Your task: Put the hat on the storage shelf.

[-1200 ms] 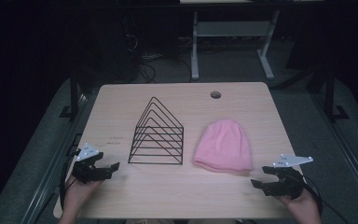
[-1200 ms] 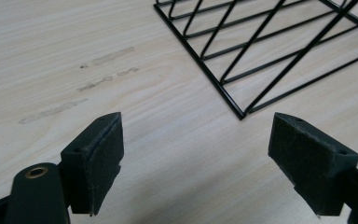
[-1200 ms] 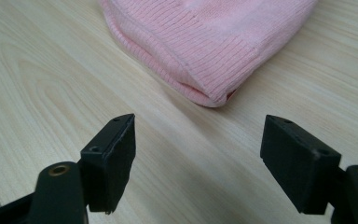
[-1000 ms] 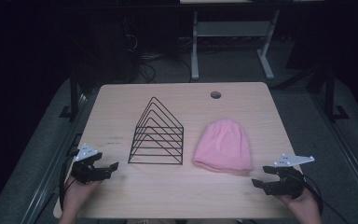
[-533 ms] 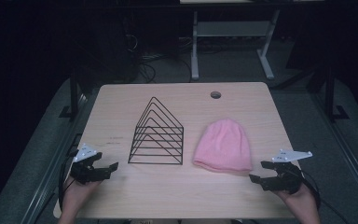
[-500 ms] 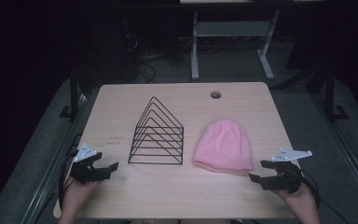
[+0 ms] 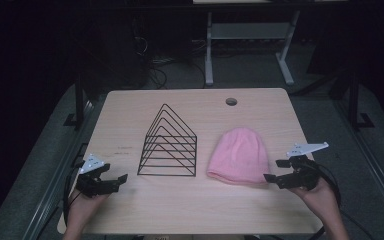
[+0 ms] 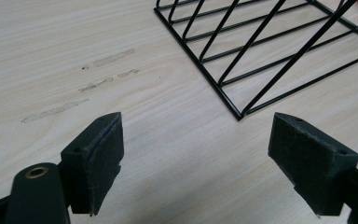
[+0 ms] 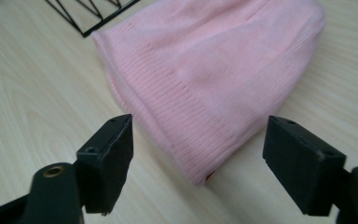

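The right gripper (image 7: 275,171) has its jaws spread wide, empty, just beside the ribbed brim of the pink beanie (image 7: 239,155). The left gripper (image 7: 114,181) is likewise agape and empty, near the wire rack's (image 7: 169,145) front corner. The beanie lies flat just right of the rack. It looks soft, light and limp; the doubled brim seems the surest hold. The right gripper view shows the brim's ribbing (image 9: 177,116); the high view shows the whole layout.

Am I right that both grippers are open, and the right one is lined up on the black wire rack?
Not quite: both are open, but the right gripper is lined up on the pink beanie, as the right gripper view shows. The left gripper faces the wire rack.
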Demonstrator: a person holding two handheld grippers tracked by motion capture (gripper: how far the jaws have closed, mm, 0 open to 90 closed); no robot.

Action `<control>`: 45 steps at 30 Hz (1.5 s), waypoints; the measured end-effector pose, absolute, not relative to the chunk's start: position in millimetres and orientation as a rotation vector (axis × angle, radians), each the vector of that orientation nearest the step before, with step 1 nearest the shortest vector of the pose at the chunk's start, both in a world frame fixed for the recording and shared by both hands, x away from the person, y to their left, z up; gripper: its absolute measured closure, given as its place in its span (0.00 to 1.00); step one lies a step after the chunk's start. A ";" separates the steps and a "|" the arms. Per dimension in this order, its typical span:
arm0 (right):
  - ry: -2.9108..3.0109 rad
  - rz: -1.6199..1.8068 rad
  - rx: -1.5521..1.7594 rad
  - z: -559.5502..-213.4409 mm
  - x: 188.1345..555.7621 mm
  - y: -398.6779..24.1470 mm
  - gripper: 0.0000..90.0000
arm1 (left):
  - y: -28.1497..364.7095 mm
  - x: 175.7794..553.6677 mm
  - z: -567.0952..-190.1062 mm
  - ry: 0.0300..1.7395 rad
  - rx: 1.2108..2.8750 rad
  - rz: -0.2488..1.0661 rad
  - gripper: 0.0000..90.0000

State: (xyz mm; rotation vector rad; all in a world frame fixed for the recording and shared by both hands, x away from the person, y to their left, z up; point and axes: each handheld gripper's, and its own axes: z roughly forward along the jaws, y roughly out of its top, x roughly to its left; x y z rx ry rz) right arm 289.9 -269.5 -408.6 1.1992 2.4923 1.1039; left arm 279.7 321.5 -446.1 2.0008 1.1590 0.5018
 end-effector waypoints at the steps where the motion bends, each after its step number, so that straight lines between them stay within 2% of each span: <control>1: 2.492 1.104 1.199 -408.6 289.9 -269.5 0.26 | 321.5 279.7 -446.1 1.159 2.001 0.502 0.20; 18: 2.612 1.030 1.217 -385.0 357.0 -251.4 0.21 | 320.9 279.6 -445.2 1.150 1.998 0.497 0.20; 31: 2.656 0.983 1.291 -386.6 408.7 -257.3 0.22 | 320.7 280.1 -446.4 1.150 1.999 0.488 0.20; 45: 2.661 0.827 1.391 -410.7 456.8 -245.2 0.27 | 320.6 278.8 -445.2 1.147 1.987 0.487 0.20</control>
